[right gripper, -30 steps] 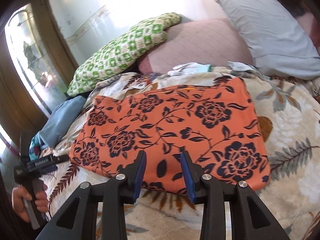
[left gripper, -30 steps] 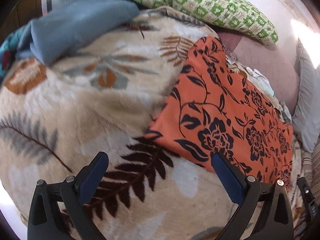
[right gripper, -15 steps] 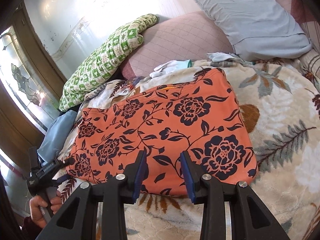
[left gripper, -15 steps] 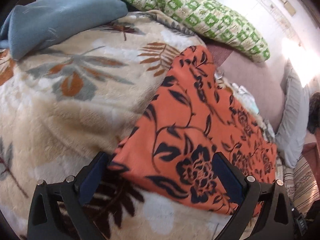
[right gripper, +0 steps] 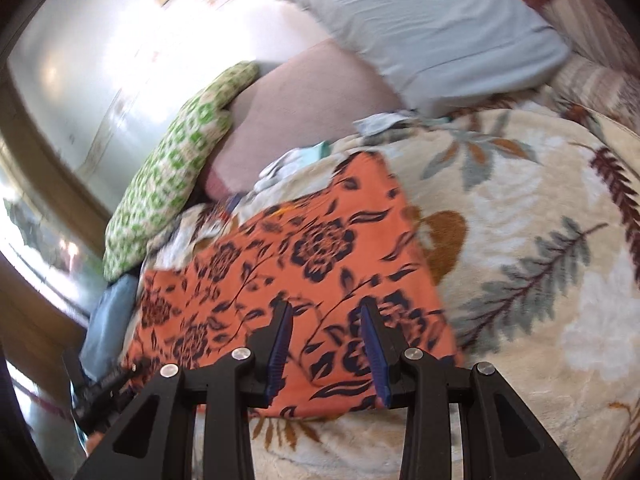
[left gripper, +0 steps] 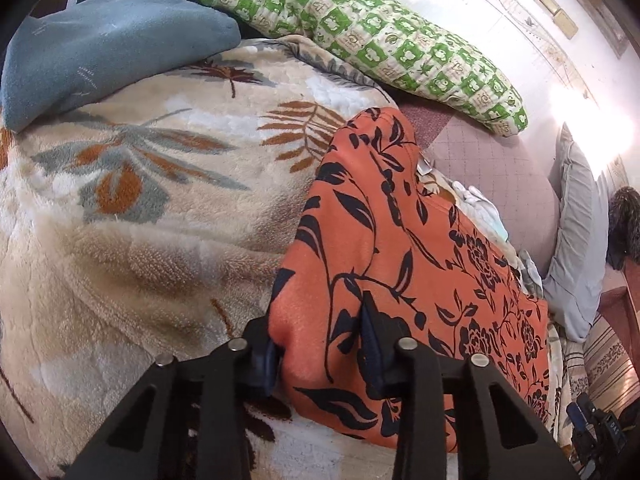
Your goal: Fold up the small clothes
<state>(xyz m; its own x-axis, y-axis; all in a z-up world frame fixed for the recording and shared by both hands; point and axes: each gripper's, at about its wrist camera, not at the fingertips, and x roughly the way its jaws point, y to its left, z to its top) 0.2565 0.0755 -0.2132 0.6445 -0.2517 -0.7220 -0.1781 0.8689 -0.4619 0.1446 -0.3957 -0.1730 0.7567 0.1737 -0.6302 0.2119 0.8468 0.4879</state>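
Note:
An orange cloth with a dark flower print (left gripper: 404, 248) lies spread on a cream leaf-patterned blanket (left gripper: 140, 208). My left gripper (left gripper: 320, 344) has closed on the cloth's near corner; the fabric bunches between its blue pads. In the right wrist view the same cloth (right gripper: 304, 272) lies flat. My right gripper (right gripper: 326, 344) hovers over its near edge with the jaws partly open and nothing pinched between them. The left gripper shows small at the cloth's left corner (right gripper: 108, 384).
A green checked pillow (left gripper: 360, 36), a blue folded cloth (left gripper: 100, 44), a pink quilted cushion (left gripper: 488, 168) and a grey pillow (right gripper: 432, 28) ring the far side of the bed. Small white and teal clothes (right gripper: 296, 160) lie behind the orange cloth.
My left gripper moved forward onto the cloth's corner and closed from wide open. My right gripper moved in over the cloth's near edge; its view is motion-blurred.

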